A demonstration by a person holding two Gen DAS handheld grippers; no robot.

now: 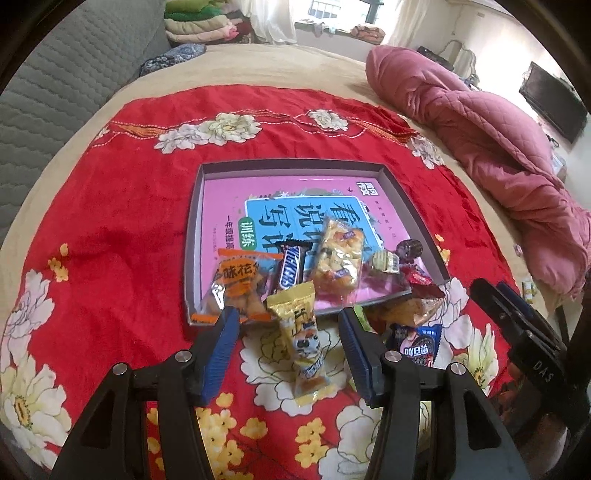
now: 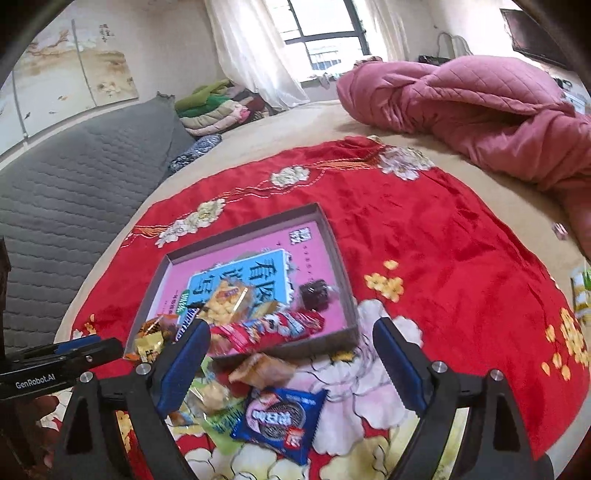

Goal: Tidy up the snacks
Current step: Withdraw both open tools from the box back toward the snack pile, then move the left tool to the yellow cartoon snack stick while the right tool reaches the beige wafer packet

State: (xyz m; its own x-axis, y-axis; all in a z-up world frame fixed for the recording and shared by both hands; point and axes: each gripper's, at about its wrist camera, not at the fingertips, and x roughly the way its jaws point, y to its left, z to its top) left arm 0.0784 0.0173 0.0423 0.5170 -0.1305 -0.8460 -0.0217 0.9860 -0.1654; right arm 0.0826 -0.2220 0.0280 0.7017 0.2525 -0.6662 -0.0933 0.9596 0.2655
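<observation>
A shallow grey tray (image 1: 291, 161) with a pink printed bottom lies on the red floral cloth (image 1: 110, 206). In it are an orange packet (image 1: 236, 284), a Snickers bar (image 1: 291, 266), a clear biscuit packet (image 1: 338, 258) and small wrapped candies (image 1: 386, 262). My left gripper (image 1: 287, 315) is open at the tray's near rim, and a yellow packet (image 1: 299, 332) lies loose between its blue pads. My right gripper (image 2: 291, 328) stands wide open. A red packet (image 2: 266, 328) rests across the tray's (image 2: 243, 230) near rim between its fingers. Below lie a blue cookie packet (image 2: 277, 417) and a brown packet (image 2: 262, 369).
The cloth covers a beige bed. A crumpled pink quilt (image 1: 498, 147) lies at the right and a grey quilted headboard (image 2: 74, 206) at the left. Folded blankets (image 1: 199, 22) are stacked at the far end. A green packet (image 2: 221, 417) lies by the cookie packet.
</observation>
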